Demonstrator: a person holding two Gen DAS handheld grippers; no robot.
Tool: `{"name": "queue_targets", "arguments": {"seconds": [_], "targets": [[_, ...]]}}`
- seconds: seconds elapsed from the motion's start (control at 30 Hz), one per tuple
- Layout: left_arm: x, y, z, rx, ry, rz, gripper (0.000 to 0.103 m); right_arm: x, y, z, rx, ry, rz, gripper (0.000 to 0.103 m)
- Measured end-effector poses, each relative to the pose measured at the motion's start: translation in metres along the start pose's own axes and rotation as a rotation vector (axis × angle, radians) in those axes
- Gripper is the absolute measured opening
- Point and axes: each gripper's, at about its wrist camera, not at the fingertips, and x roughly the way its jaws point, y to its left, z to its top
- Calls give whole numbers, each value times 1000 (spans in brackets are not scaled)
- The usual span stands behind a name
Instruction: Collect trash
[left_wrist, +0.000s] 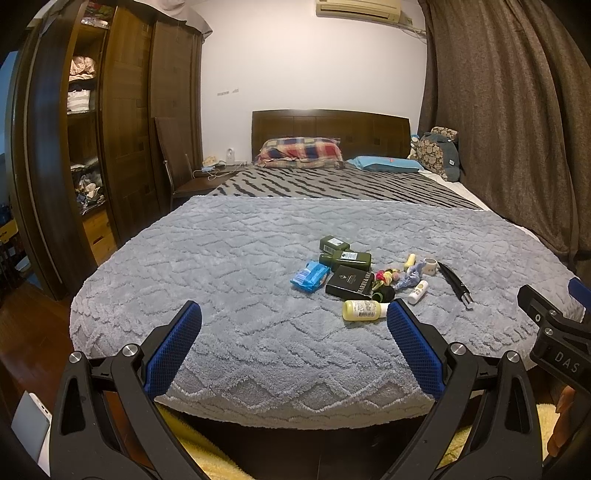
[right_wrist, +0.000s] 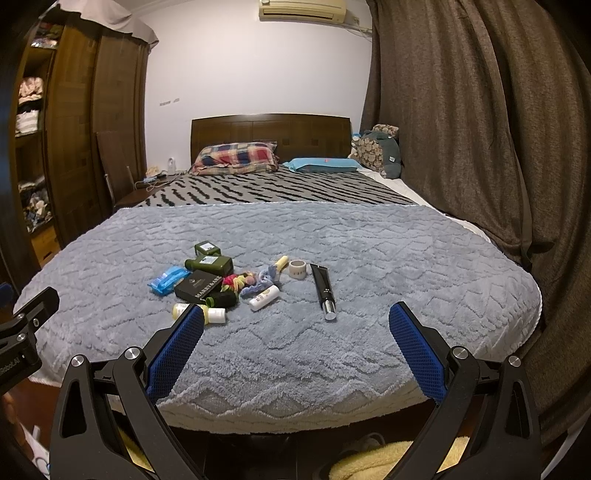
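Note:
A cluster of small items lies on the grey blanket near the foot of the bed: a yellow bottle, a black box, two dark green bottles, a blue wipes pack, a white bottle, a black tube, a tape roll and colourful hair ties. My left gripper is open, short of the pile. My right gripper is open too, hovering before the bed's foot edge.
A wooden wardrobe with open shelves stands at the left. Brown curtains hang along the right side. Pillows and the headboard are at the far end. A yellow towel lies on the floor below the bed's foot.

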Motion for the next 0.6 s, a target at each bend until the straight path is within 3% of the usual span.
{"name": "queue_targets", "arguments": {"seconds": [0.6], "targets": [[3,2,0,4,7,-4,95,5,-1,0,-1,0,-13,100]]}}
